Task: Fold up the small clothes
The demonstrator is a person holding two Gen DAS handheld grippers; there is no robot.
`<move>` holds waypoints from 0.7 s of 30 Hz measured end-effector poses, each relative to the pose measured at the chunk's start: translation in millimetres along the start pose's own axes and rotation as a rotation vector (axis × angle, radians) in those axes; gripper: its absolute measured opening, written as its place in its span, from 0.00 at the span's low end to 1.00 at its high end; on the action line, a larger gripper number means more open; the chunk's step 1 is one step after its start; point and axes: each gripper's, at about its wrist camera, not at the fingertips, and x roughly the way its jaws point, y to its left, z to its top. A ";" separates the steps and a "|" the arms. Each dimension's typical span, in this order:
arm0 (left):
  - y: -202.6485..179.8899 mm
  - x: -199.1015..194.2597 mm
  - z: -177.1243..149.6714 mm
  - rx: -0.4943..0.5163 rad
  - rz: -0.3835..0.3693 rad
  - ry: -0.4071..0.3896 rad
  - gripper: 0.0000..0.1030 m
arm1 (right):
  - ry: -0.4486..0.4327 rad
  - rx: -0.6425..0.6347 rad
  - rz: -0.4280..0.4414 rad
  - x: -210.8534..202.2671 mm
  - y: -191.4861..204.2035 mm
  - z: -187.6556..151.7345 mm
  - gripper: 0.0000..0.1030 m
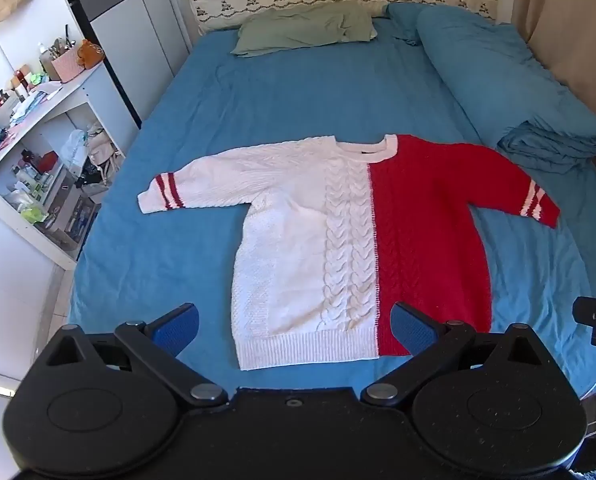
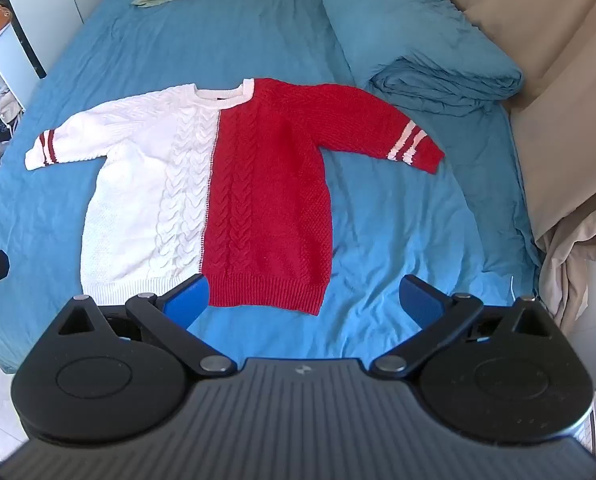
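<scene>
Here the sweater (image 1: 337, 232) lies flat on the bed (image 1: 258, 92); both grippers (image 1: 294, 324) (image 2: 303, 300), seemingly above it, hold jaws wide apart.

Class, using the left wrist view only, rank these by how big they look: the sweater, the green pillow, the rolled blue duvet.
1. sweater
2. rolled blue duvet
3. green pillow
The pillow lies farthest from the camera, so its true size may be larger than it looks.

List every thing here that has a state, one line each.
sweater: spread flat on the bed, front up, both sleeves out, unfolded.
left gripper: fingers wide open, above the hem, holding nothing.
right gripper: fingers wide open, above the red half's hem, holding nothing.
blue duvet: folded in a bundle beside the red sleeve.
green pillow: lying flat at the head of the bed.
</scene>
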 end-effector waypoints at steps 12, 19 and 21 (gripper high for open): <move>3.8 3.2 0.4 -0.024 0.001 0.009 1.00 | 0.004 0.001 0.015 0.8 0.7 -1.6 1.00; 2.9 3.5 -0.4 -0.031 0.001 0.006 1.00 | 0.000 -0.004 0.016 1.3 4.3 -1.2 1.00; 3.0 3.3 0.1 -0.033 0.001 0.005 1.00 | 0.000 -0.004 0.018 1.5 3.9 -1.2 1.00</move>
